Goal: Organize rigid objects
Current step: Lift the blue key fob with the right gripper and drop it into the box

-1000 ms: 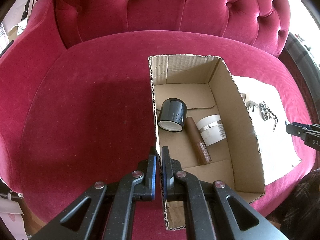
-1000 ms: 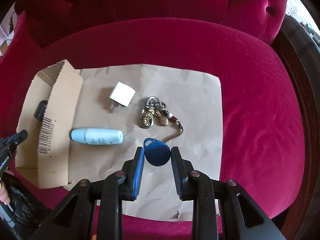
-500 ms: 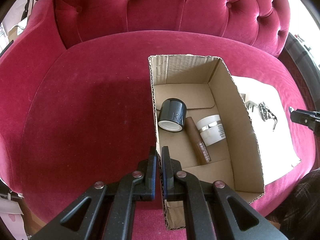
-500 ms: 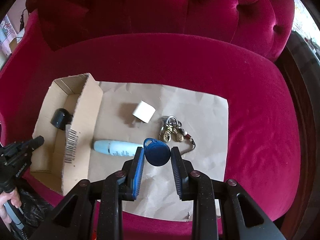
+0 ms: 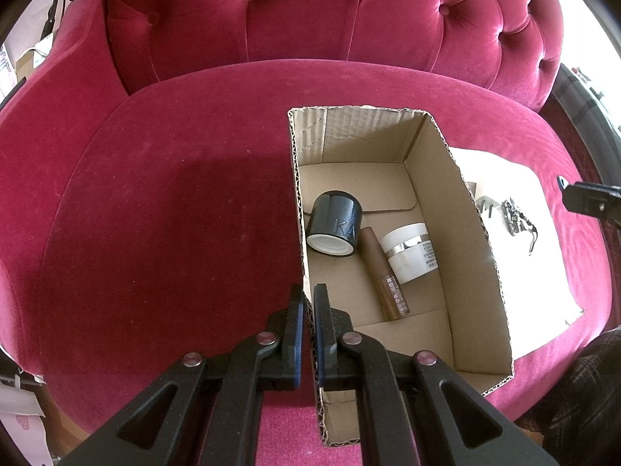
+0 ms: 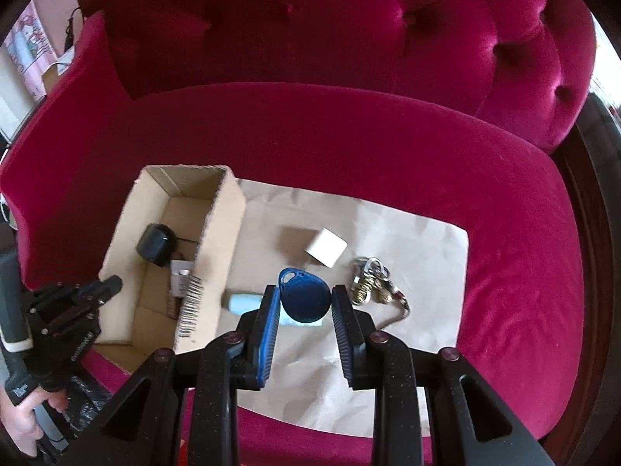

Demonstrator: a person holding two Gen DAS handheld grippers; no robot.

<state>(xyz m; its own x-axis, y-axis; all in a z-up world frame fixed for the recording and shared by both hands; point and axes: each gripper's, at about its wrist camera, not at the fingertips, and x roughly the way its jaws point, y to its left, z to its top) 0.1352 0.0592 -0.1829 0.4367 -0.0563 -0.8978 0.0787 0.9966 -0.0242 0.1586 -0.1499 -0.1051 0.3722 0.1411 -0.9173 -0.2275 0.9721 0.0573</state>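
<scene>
My left gripper is shut on the left wall of an open cardboard box on a red velvet sofa. Inside lie a black jar, a brown tube and a white jar. My right gripper is shut on a blue key fob, held above brown paper, right of the box. On the paper lie a white charger cube, a key bunch with chain and a pale blue tube, partly hidden by the gripper.
The sofa seat spreads left of the box, its tufted back behind. The left gripper and a hand show at the lower left of the right wrist view. The right gripper's tip shows at the left wrist view's right edge.
My right gripper has lifted and pulled back with the blue fob; the box and paper look farther and shifted right. The left gripper has stayed clamped on the box wall.
</scene>
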